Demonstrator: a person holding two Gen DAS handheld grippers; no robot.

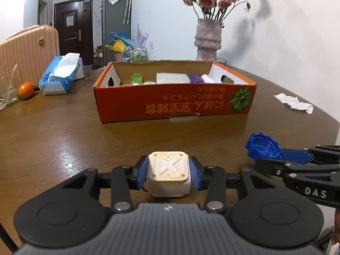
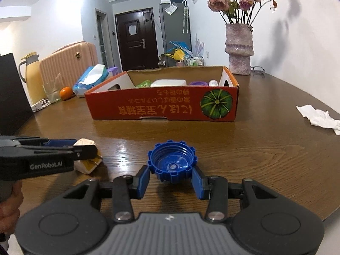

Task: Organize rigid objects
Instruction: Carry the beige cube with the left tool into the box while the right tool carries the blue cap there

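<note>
My left gripper (image 1: 169, 173) is shut on a white cube with yellow markings (image 1: 168, 171), held just above the wooden table. It also shows at the left of the right wrist view (image 2: 87, 153). My right gripper (image 2: 171, 175) is shut on a blue ridged bottle cap (image 2: 172, 162), open side up; the cap also shows in the left wrist view (image 1: 263, 148). An orange cardboard box (image 1: 174, 104) stands ahead on the table, holding a white container (image 1: 172, 77), a green item (image 1: 136, 78) and a purple item (image 1: 195, 78).
A vase of dried flowers (image 1: 208, 40) stands behind the box. A crumpled white tissue (image 1: 294, 103) lies at the right. A tissue pack (image 1: 60, 76), an orange (image 1: 25, 90), a glass (image 1: 9, 89) and a pink suitcase (image 1: 27, 51) are at the left.
</note>
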